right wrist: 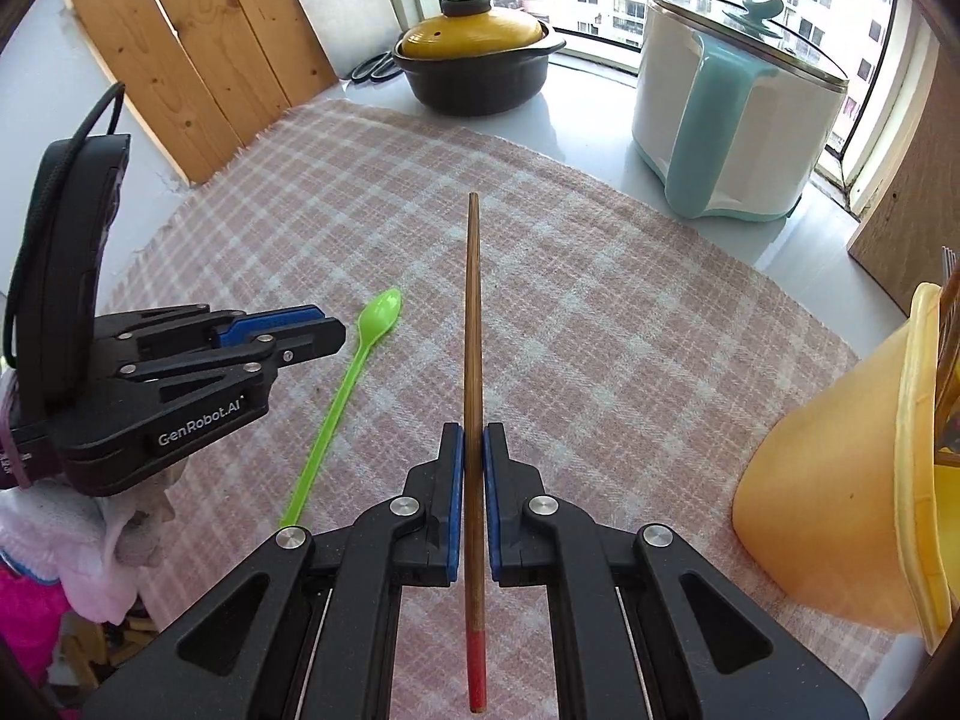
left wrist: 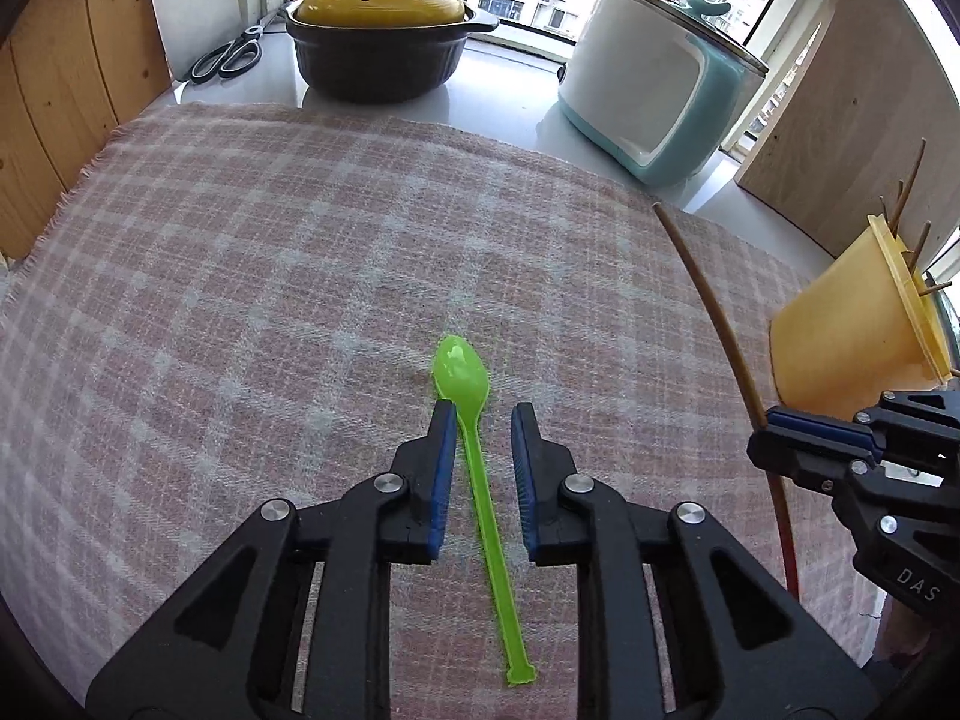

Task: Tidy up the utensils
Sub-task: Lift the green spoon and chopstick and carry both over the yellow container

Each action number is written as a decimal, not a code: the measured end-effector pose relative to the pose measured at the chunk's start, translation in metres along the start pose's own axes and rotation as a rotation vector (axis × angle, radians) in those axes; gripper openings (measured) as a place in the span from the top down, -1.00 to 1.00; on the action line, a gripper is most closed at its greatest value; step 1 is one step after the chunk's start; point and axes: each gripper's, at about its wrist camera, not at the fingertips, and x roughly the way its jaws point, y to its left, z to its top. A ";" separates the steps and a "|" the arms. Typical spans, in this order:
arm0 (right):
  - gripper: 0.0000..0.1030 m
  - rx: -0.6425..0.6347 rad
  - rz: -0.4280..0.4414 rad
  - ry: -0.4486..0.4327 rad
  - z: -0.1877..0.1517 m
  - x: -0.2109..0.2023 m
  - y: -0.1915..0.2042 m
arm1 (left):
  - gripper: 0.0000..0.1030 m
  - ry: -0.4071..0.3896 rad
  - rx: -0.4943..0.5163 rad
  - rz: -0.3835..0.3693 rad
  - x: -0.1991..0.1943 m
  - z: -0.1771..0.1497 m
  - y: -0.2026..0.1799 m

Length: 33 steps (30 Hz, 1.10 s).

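In the left wrist view, our left gripper (left wrist: 480,414) stands wide open over the checked cloth (left wrist: 252,276), its blue pads on either side of the green spoon (left wrist: 477,450). The spoon lies flat on the cloth, bowl pointing away from us, handle running back between the fingers; the left pad sits just beside the neck, and we cannot tell whether it touches. At the right edge our right gripper (left wrist: 774,429) is closed on a chopstick (left wrist: 717,312), which rises in a long curve toward the far side of the cloth. Beside it stands the yellow holder (left wrist: 840,336) with several sticks poking out of its top. Farther back on the tabletop (left wrist: 510,102) we see a black pot (left wrist: 378,60) with a yellow lid, scissors (left wrist: 231,54) to its left, and a white and teal cooker (left wrist: 654,90).

In the right wrist view, our right gripper (right wrist: 474,438) clamps the chopstick (right wrist: 472,330) between its narrow pads. The stick points straight ahead over the cloth (right wrist: 630,330), its red end toward the camera. The spoon (right wrist: 348,384) lies on the cloth to the left, well apart from the chopstick, with the left gripper (right wrist: 327,330) hovering over its handle. The holder (right wrist: 828,516) stands on the right, near the cloth's edge. The pot (right wrist: 480,66), the scissors (right wrist: 375,67) and the cooker (right wrist: 738,114) stand by the window, and wooden boards (right wrist: 198,54) lean at the left.
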 end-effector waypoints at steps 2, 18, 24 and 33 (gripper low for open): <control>0.90 0.000 0.004 0.001 -0.004 -0.002 -0.001 | 0.38 0.020 -0.015 -0.004 0.010 0.002 0.003; 0.90 0.039 -0.007 -0.012 -0.014 -0.013 -0.013 | 0.88 0.004 0.000 -0.008 0.028 0.004 -0.005; 0.90 0.039 -0.009 -0.014 -0.012 -0.013 -0.013 | 0.90 0.018 0.049 0.008 0.037 0.003 -0.020; 0.90 0.064 0.002 -0.024 -0.011 -0.015 -0.018 | 0.98 0.004 0.026 -0.028 0.033 0.008 -0.021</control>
